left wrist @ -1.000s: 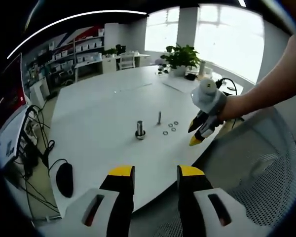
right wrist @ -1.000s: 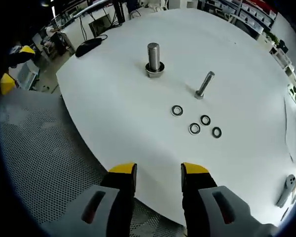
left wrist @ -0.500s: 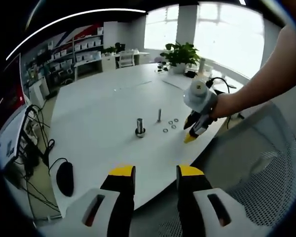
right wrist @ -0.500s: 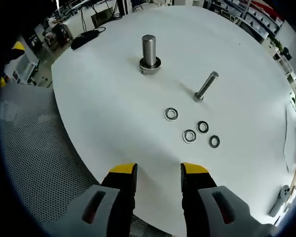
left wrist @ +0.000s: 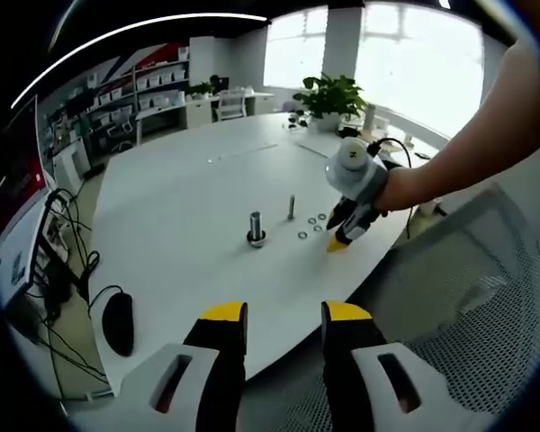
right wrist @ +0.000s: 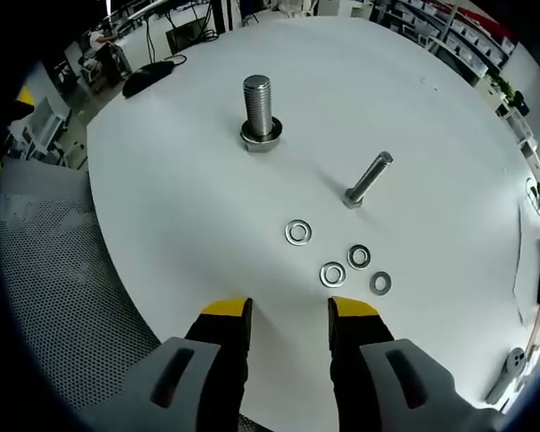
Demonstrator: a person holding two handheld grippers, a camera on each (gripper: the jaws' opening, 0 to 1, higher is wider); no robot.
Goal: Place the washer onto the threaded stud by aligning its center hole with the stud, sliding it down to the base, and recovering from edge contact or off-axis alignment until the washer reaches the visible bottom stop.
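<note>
A thick threaded stud (right wrist: 258,112) stands upright on a hex base on the white table (right wrist: 162,189); in the left gripper view the stud (left wrist: 256,229) is small at mid-table. A thinner bolt (right wrist: 368,179) stands beside it. Several steel washers lie flat; the nearest washer (right wrist: 298,231) is just ahead of my right gripper (right wrist: 289,315), which is open and empty above the table edge. In the left gripper view the right gripper (left wrist: 345,234) hovers by the washers (left wrist: 310,229), held by a hand. My left gripper (left wrist: 283,317) is open, empty, back from the table.
A black mouse (left wrist: 118,323) and cables lie at the table's left edge. A mesh chair (left wrist: 450,297) stands by the near edge; the mesh chair (right wrist: 63,270) also appears at the left in the right gripper view. A potted plant (left wrist: 328,99) sits at the far end.
My right gripper has moved forward over the table edge toward the washers, which now lie closer to its jaws. The left gripper has stayed put.
</note>
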